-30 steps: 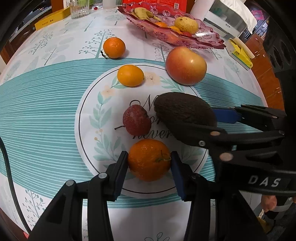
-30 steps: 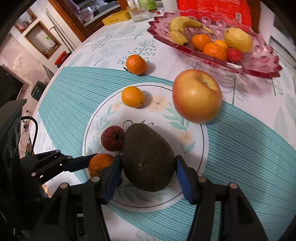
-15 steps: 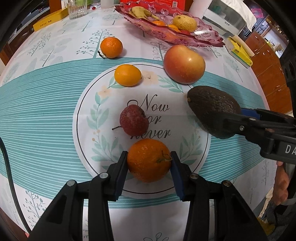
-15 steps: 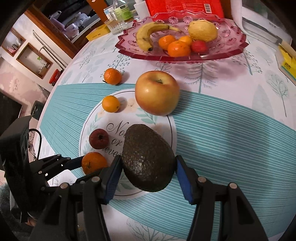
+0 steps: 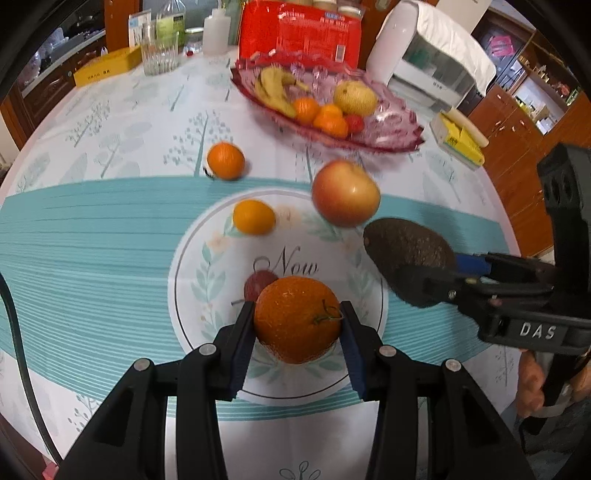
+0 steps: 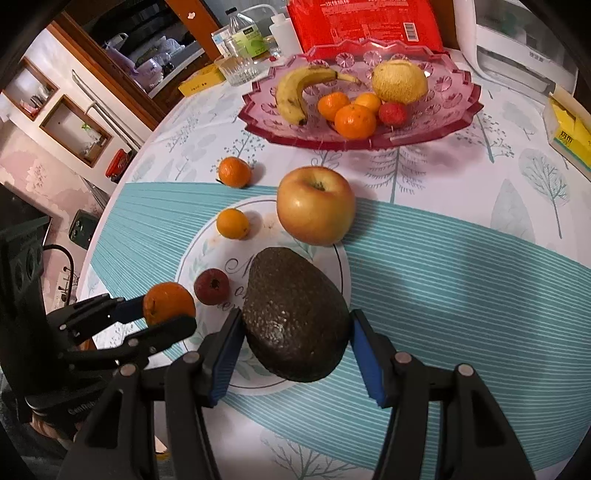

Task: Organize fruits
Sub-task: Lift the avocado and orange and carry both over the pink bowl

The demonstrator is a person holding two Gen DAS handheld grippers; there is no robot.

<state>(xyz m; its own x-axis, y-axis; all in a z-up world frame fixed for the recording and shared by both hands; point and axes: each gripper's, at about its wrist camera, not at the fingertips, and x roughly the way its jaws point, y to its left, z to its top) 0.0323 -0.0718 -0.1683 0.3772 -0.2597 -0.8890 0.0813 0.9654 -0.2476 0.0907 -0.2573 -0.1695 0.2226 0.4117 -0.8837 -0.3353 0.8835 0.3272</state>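
My left gripper (image 5: 297, 326) is shut on an orange mandarin (image 5: 297, 319) and holds it above the tablecloth's round print; it also shows in the right wrist view (image 6: 168, 302). My right gripper (image 6: 295, 343) is shut on a dark avocado (image 6: 295, 314), lifted off the table; it shows at the right of the left wrist view (image 5: 406, 254). On the table lie an apple (image 6: 316, 205), two small oranges (image 6: 233, 223) (image 6: 234, 171) and a dark red fruit (image 6: 211, 286). A pink glass fruit dish (image 6: 458, 107) at the back holds a banana, oranges and a yellow fruit.
Behind the dish stand a red package (image 6: 362, 22), a white appliance (image 6: 517, 55), a glass (image 6: 236, 68) and bottles. A yellow box (image 6: 569, 133) lies at the right edge. The round table's edge curves down at the left.
My left gripper has lifted the mandarin off the table and tilted up toward the dish. My right gripper has carried the avocado up and to the right.
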